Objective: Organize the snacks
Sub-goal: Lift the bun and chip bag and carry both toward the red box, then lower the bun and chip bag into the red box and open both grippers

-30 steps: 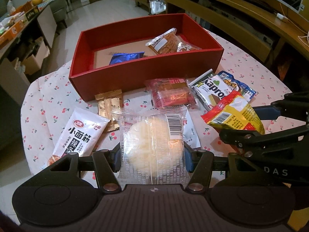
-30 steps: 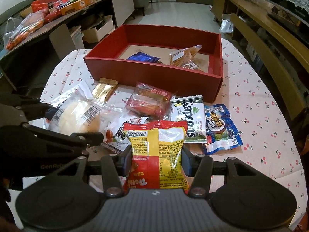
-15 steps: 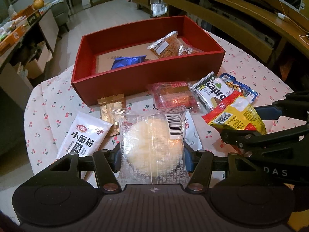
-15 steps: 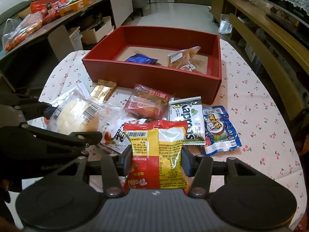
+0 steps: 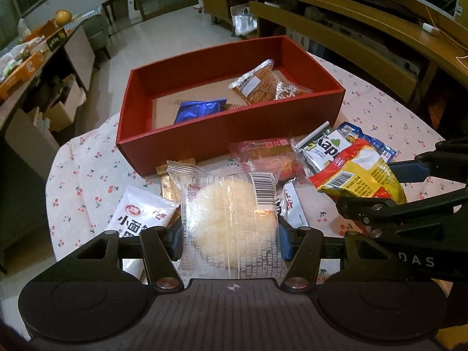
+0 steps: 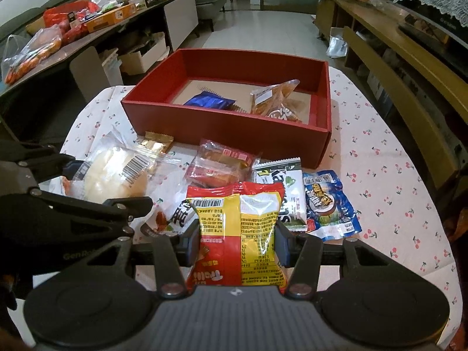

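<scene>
- The white sachet (image 5: 137, 216) lies flat on the cherry-print cloth (image 5: 84, 181) at the far left, partly hidden behind the left gripper
- The gold wrapper (image 6: 155, 143) sits just in front of the red box's near wall, beside the sachet
- The left gripper (image 5: 229, 235) is clamped on the clear bun pack (image 5: 228, 219), its blue pads pressing both sides; the pack is held above the loose snacks, short of the box
- The red box (image 5: 228, 125) stands open at the middle of the table, holding a blue packet (image 5: 200, 109) to the left and a clear biscuit bag (image 5: 263, 83) to the right
- A red-tinted clear pack (image 6: 220, 165) lies near the box's front wall, between the two grippers
- The right gripper (image 6: 237, 242) is closed on the red-and-yellow chip bag (image 6: 237, 228), which stands upright between its pads, raised over the table
- A green-and-white wafer pack (image 6: 285, 193) lies just behind the chip bag, and a blue pouch (image 6: 327, 204) lies touching its right edge
- Bare cloth fills the table's right side
</scene>
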`<state>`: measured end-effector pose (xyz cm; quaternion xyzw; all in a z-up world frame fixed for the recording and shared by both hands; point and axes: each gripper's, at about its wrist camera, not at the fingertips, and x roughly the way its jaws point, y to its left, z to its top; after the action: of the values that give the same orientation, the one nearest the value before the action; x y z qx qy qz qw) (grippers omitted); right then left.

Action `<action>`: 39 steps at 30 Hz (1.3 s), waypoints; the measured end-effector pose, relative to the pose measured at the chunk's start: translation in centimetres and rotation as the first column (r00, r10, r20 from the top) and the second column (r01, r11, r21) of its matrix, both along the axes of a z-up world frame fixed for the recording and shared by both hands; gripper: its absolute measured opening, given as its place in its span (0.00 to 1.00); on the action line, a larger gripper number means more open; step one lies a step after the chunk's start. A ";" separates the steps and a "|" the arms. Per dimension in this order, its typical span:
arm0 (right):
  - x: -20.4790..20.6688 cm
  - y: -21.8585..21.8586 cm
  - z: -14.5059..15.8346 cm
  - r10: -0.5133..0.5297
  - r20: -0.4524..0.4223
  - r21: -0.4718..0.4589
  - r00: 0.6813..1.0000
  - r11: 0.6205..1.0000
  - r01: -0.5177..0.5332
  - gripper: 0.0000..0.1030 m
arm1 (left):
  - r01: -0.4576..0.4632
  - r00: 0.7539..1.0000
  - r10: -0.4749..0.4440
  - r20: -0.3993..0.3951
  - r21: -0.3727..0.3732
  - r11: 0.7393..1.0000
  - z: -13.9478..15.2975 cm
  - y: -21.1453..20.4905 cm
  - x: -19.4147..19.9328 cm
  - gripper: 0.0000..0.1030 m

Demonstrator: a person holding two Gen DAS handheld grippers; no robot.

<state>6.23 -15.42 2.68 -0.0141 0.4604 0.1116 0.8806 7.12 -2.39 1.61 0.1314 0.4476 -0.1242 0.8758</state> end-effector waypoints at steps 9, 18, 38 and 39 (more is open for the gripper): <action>0.0 0.4 0.2 0.010 0.010 -0.008 1.000 1.000 -0.009 0.47 | -0.009 1.000 0.009 0.016 0.009 1.000 0.3 -0.1 0.3 0.63; 0.3 0.2 0.5 -0.003 0.018 0.006 1.000 1.000 0.003 0.47 | -0.019 1.000 0.020 0.023 -0.016 1.000 0.6 0.1 0.5 0.63; 6.3 0.1 3.0 -0.070 0.089 0.018 0.994 0.997 0.069 0.47 | -0.076 0.992 0.080 0.095 -0.044 0.996 3.0 0.2 6.3 0.63; 7.1 0.1 3.2 -0.075 0.097 0.015 0.992 0.997 0.074 0.47 | -0.082 0.992 0.086 0.096 -0.049 0.995 3.1 0.2 7.1 0.63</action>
<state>13.30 -15.30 5.85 0.0028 0.4164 0.0806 0.9056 14.18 -2.20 4.73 0.0985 0.4064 -0.0906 0.9038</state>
